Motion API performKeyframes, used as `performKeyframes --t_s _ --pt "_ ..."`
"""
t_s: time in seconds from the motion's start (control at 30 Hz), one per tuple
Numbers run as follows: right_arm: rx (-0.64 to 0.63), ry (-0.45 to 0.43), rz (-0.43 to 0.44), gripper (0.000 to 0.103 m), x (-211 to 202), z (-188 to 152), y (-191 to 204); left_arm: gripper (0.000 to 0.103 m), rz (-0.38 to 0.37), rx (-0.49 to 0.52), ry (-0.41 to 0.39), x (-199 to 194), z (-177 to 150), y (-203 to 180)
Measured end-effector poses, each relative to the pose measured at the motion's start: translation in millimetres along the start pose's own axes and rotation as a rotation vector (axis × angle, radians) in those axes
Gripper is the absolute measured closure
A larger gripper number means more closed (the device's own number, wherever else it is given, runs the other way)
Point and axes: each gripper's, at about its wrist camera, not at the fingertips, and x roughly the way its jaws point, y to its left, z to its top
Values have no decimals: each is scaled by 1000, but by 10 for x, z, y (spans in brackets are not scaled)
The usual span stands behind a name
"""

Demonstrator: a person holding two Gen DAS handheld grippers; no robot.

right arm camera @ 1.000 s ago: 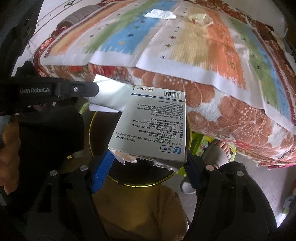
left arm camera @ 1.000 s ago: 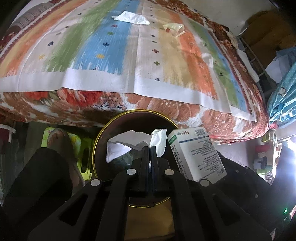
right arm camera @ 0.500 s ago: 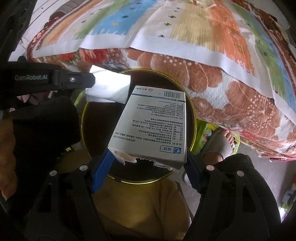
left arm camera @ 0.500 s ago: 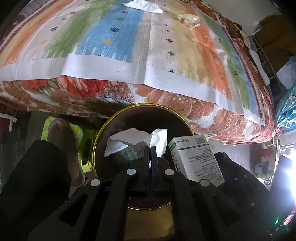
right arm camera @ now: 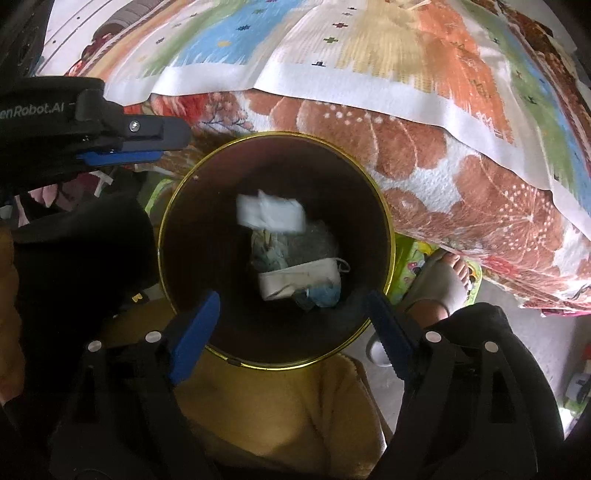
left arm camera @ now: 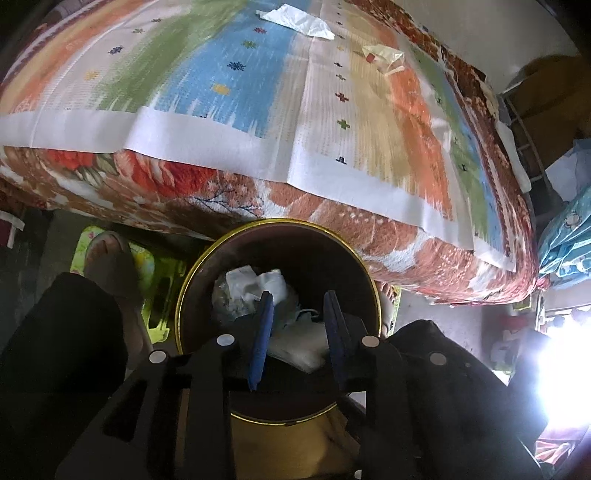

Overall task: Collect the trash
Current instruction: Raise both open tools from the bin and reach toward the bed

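A dark round bin with a gold rim stands on the floor against the bed. Inside lie a white tissue, the white medicine box and other scraps. My left gripper is open and empty above the bin's mouth; it also shows at the left of the right wrist view. My right gripper is open wide and empty over the bin's near rim. On the bed lie a white tissue and a cream wrapper.
The bed carries a striped cloth over a floral blanket and fills the upper half of both views. The person's feet in sandals flank the bin. Clutter and a bright patch lie at the right.
Both grippers opened. The tissue left my left gripper and the box left my right gripper; both now lie in the bin. Both views moved closer over the bin.
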Motion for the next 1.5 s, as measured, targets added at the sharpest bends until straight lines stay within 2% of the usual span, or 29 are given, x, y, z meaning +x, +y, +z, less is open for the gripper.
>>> performKeyframes --t_s 0.13,0.3,0.43,0.6,0.9,1.17,1.5 --pt "-3 -22 -12 25 -47 4 3 76 -15 -1 -14 -61 6 -4" --pt "26 -95 -20 25 -205 22 -51 71 -56 12 -58 -242 1 -56" --pt "83 -205 5 25 -445 59 -146 66 -59 23 -108 -391 46 -77" --pt "119 -314 -34 25 -674 122 -228 59 -66 21 -145 -514 144 -96" --pt "160 -495 -28 21 -1102 275 -405 47 -78 73 -257 -827 397 -199" --pt "129 -591 -74 18 -1313 486 -447 43 -61 70 -307 -928 683 -163" --pt "123 -657 -50 15 -1349 825 -552 43 -18 51 -318 -790 1103 -121"
